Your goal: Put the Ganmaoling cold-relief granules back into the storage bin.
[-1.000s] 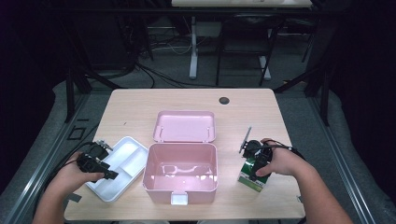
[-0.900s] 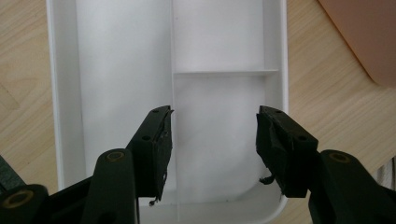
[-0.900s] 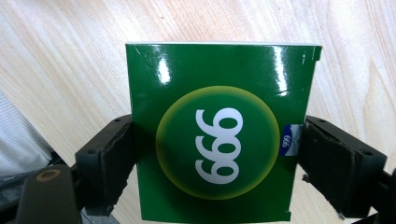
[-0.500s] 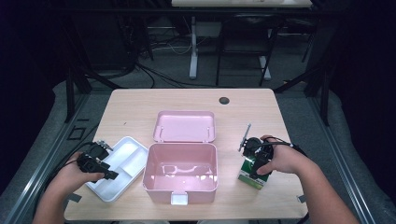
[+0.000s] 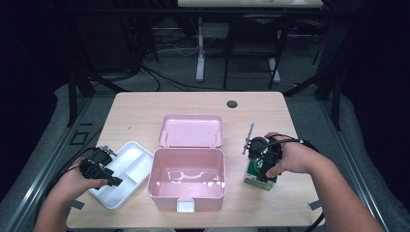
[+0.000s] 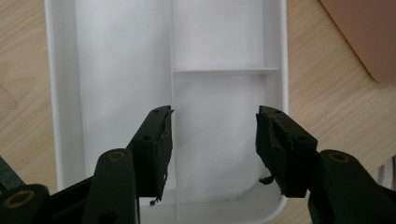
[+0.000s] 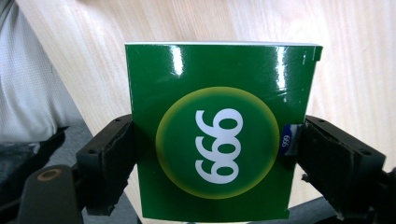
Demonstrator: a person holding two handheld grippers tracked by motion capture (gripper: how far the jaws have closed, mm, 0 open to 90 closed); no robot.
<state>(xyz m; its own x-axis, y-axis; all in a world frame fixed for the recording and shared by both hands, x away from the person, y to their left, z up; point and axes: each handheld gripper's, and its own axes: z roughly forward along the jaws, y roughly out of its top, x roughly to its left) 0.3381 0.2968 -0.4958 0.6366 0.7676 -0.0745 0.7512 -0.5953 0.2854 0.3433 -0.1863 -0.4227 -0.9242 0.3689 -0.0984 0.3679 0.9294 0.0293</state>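
Right gripper view: right gripper [image 7: 215, 158] fingers pinching glossy green cardboard box [image 7: 219, 140], unmoved since earlier.
Left gripper [image 6: 212, 149]: fingers spread over white plastic tray [image 6: 121, 70].
Meaning: box grasped, lift pending.

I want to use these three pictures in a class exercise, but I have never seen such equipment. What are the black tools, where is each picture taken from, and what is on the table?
A person holds a hand-operated two-jaw gripper in each hand. One camera looks down from above; one rides on each gripper, looking along its jaws. On the wooden table sit an open pink box and a white divided tray. The left gripper hangs open over the tray. The right gripper has its jaws against both sides of a green carton printed with white digits.
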